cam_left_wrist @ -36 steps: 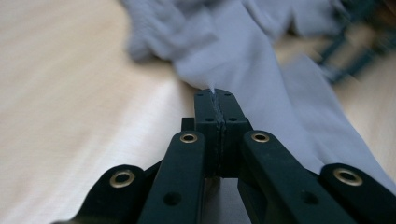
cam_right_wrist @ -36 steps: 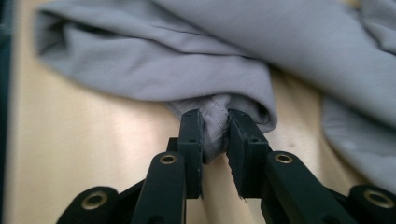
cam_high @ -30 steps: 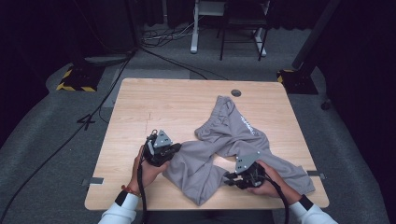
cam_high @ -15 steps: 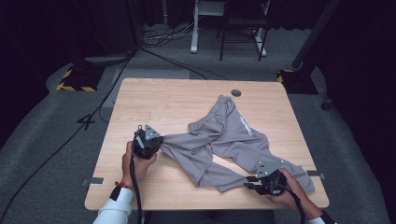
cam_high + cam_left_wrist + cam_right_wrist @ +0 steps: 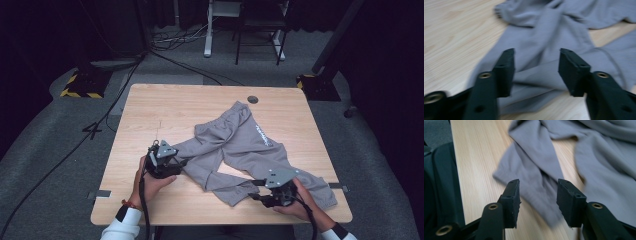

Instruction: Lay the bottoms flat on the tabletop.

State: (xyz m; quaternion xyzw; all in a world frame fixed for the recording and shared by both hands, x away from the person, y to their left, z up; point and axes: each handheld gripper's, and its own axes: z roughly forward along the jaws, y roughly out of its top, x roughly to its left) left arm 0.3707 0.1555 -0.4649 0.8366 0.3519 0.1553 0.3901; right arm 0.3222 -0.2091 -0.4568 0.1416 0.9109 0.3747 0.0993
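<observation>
A pair of grey sweatpants (image 5: pixel 250 150) lies crumpled across the middle and near-right part of the wooden table (image 5: pixel 180 107), its 2 legs splayed toward the person's edge. The left gripper (image 5: pixel 176 165) sits at the end of the left-hand leg; its jaws have just been opening and now stand apart — grey cloth lies under and beyond the gap, with neither pad pressing on it. The right gripper (image 5: pixel 256 190) is at the cuff of the other leg near the front edge; its jaws have likewise just been opening — they stand parted over the fabric, gripping nothing.
</observation>
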